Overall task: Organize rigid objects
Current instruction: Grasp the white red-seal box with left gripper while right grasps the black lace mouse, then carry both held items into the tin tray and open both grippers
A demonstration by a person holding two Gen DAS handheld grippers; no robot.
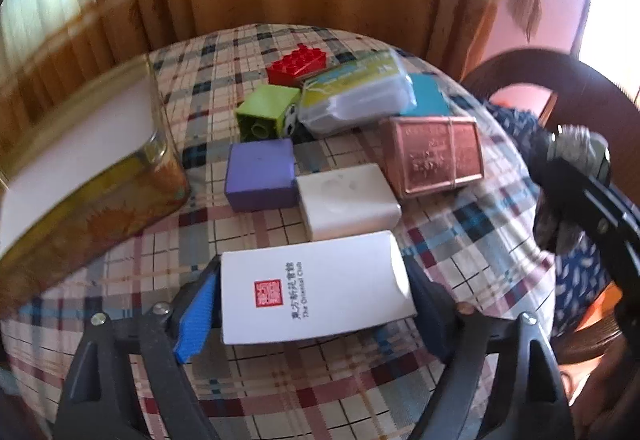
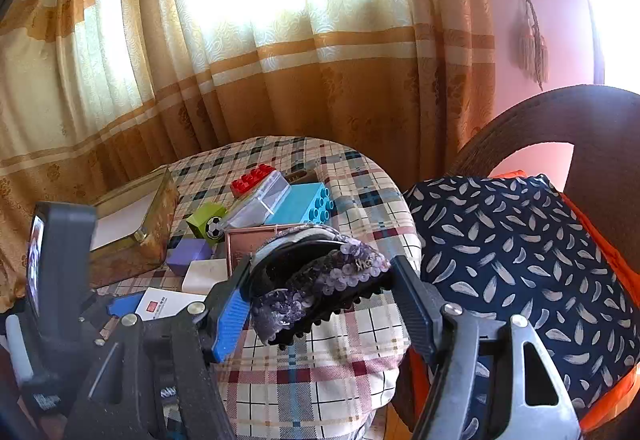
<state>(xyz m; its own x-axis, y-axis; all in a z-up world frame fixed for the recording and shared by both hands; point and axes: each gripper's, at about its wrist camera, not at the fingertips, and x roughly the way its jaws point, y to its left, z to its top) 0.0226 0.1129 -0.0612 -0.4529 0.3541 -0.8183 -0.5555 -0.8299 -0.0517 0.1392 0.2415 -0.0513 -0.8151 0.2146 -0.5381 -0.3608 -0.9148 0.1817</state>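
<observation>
White card is what the left tongs (image 1: 316, 304) straddle: a flat white box (image 1: 316, 292) with a red seal lies on the plaid table (image 1: 460, 252) between the blue pad on one side and the dark pad on the other. The jaws stand fairly wide, and whether the pads already press on the box edges I cannot tell; a sliver of gap seems to show at the blue side. The step in hand looks like picking this box up to put it away, probably into the open tin (image 1: 92, 167) lying ahead and to the left of these tongs. The next move calls for closing squarely on the box's long edges, then lifting clear of the white block (image 1: 348, 199) just beyond it. The right tongs (image 2: 320, 292), raised over the near table edge, are clamped on a black sequined hair claw (image 2: 320, 280), held crosswise between both pads, with the clutter of blocks ahead of them.
</observation>
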